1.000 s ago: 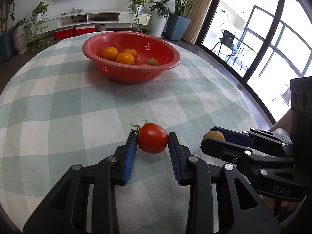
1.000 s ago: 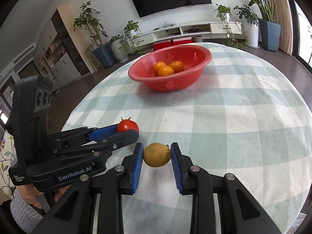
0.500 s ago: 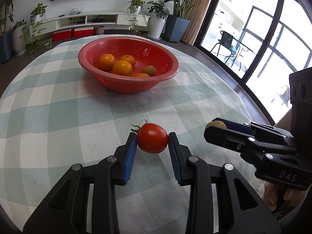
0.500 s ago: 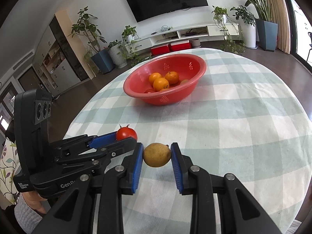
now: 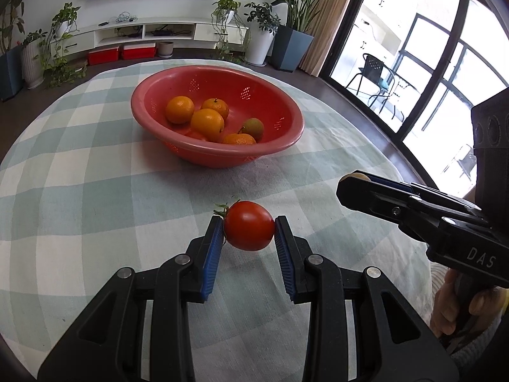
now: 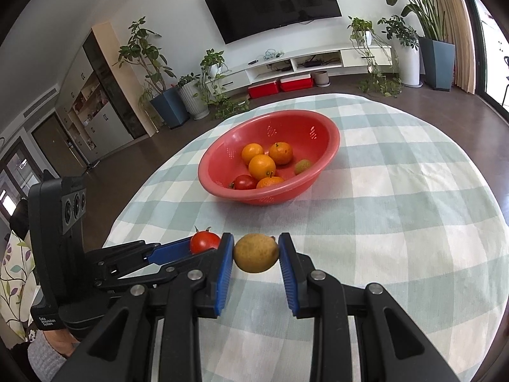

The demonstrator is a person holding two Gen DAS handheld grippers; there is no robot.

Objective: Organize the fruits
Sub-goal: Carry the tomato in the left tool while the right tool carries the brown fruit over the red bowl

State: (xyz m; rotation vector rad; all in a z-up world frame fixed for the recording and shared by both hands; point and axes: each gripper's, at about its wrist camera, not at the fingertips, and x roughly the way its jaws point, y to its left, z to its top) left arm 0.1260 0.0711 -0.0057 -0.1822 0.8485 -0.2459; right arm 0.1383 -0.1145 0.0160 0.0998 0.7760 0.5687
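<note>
Checked cloth in pale green and white covers the round table [image 6: 413,191], and most of it lies bare around both tools. On the left, the left gripper [image 5: 249,238] is clenched on a red tomato [image 5: 249,225], its blue pads pressing the fruit from either side; the tomato is lifted clear of the cloth, with its green stalk [image 5: 222,210] pointing left and a little up, over the left pad. Ahead of this gripper, across an open stretch of cloth, sits the red bowl [image 5: 286,121], which holds oranges [image 5: 206,123], a small greenish fruit [image 5: 253,128] and (seen only from the right wrist) a second tomato [image 6: 244,182]. The table's near edge curves close by to the left gripper's left and behind it. Just beside it on the right, the right gripper [image 6: 256,254] grasps a yellow-brown lemon [image 6: 256,253], also held off the cloth, its long axis lying crosswise between the pads and a small nub at its upper right end. The bowl is ahead of this gripper and slightly to the right in its view. To its right the cloth runs wide and bare to the table's far rim, with dark floor beyond.
</note>
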